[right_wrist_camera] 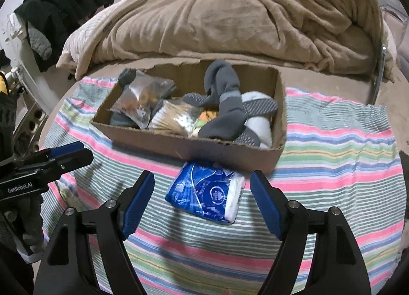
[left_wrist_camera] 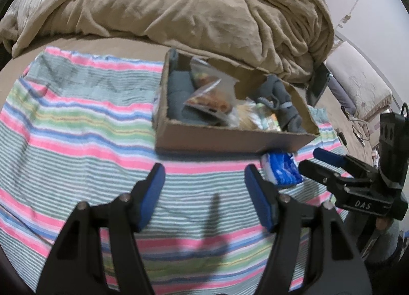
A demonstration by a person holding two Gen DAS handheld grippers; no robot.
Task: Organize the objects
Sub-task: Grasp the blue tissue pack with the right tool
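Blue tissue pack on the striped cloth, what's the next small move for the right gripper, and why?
Probably ease the right gripper forward and down until its open jaws straddle the tissue pack, then close. The pack lies on the cloth just outside the box, which already holds the other items. The left gripper is open over bare cloth, farther off.

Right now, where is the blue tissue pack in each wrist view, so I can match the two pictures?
Left wrist: the blue tissue pack sits at right of centre, just beyond the right finger of the open left gripper.
Right wrist: it lies at centre, ahead of the open right gripper.
Shared landmark: the cardboard box just behind the pack.
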